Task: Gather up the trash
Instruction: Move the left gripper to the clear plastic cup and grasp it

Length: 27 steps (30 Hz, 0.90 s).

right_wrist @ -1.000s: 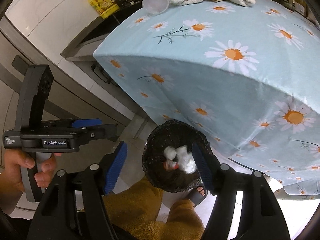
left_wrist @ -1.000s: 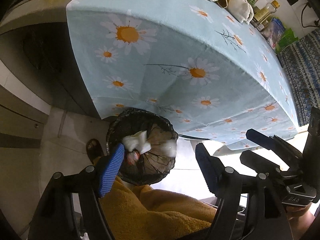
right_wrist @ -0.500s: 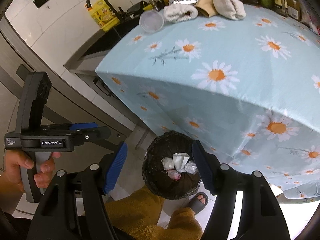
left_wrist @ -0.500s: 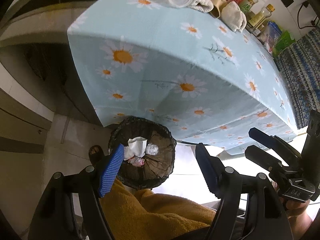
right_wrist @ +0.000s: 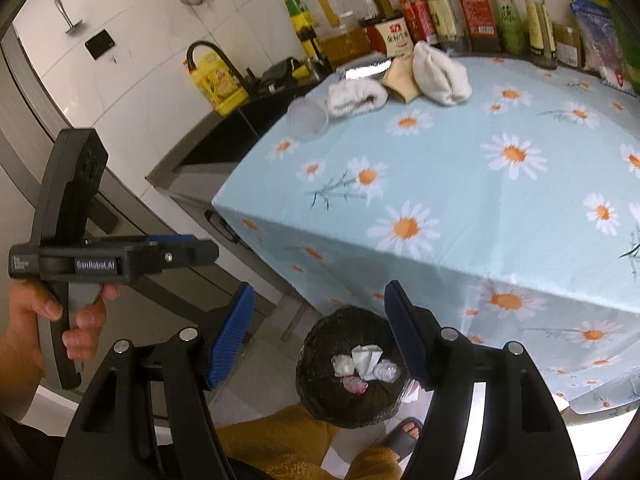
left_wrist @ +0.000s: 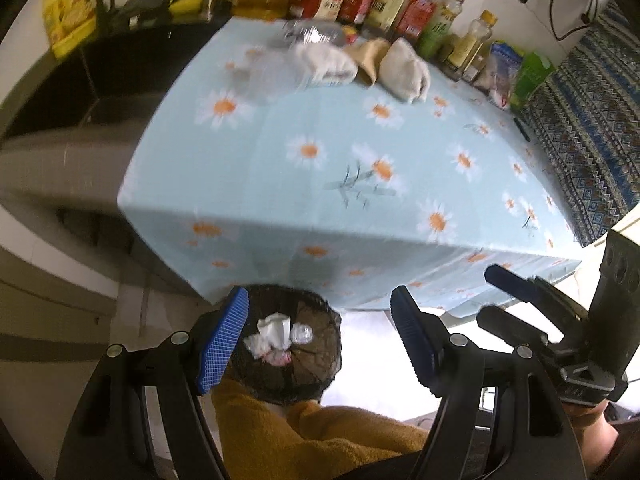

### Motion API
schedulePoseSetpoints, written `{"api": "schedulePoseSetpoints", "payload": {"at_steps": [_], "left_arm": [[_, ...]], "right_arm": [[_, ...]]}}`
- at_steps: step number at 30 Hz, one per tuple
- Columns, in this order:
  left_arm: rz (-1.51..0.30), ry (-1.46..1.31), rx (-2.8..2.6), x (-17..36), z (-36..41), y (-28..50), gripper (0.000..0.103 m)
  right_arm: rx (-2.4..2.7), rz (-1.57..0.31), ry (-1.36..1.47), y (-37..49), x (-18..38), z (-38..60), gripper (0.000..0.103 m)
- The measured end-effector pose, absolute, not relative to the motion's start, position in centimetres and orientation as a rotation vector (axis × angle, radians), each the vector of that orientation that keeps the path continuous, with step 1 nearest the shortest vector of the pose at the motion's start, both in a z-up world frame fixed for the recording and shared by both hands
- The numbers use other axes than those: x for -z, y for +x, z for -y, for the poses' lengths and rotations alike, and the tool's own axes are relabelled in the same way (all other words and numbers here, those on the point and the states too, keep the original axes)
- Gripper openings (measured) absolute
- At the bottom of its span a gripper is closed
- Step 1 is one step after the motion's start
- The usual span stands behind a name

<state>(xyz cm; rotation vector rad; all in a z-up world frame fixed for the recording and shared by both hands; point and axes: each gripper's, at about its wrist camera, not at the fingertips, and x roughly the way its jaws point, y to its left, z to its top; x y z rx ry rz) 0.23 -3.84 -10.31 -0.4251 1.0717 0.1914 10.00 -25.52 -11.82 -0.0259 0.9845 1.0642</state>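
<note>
A black-lined trash bin (left_wrist: 294, 354) stands on the floor by the table's near corner; it also shows in the right wrist view (right_wrist: 352, 368). Crumpled white tissues and wrappers (left_wrist: 274, 334) lie inside it, seen too in the right wrist view (right_wrist: 366, 364). My left gripper (left_wrist: 320, 340) is open and empty, high above the bin. My right gripper (right_wrist: 320, 336) is open and empty, also above the bin. A clear plastic cup (right_wrist: 308, 118) lies on the daisy tablecloth (right_wrist: 460, 184), next to rolled white cloths (right_wrist: 356, 98).
Sauce and oil bottles (right_wrist: 440, 12) line the table's far edge. A sink with a black tap (right_wrist: 216, 60) and yellow bottle sits left of the table. A patterned blue fabric (left_wrist: 592, 120) lies right of the table. My yellow-clad legs (left_wrist: 320, 436) are below.
Both grippers have risen and tilted up, so the tabletop and bottles came into view and the bin shrank. The trash stays in the bin. Both stay open.
</note>
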Motion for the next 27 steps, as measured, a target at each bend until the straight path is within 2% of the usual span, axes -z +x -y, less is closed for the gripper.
{"api": "schedulePoseSetpoints", "payload": {"at_steps": [9,11,19,27], "left_arm": [[-1.01,-0.422,-0.164,7.2,1.4,4.3,0.078],[-1.013,-0.413,-0.158,7.1,0.7,5.3,0.081],[-1.03,-0.473,-0.118,8.2,-3.2,10.0,0.082],[-1.03,-0.701,-0.073,10.5,-8.1,13.3,0.082]], "right_arm": [[-1.043,-0.928,0.035,11.0,9.6,26.0,0.07],[-1.045,-0.92,0.047,11.1,9.3,25.8,0.074],[-1.0,-0.918,0.053,11.5,8.6,24.1,0.076],[-0.918,-0.911,0.048,12.0,8.0,23.5,0.076]]}}
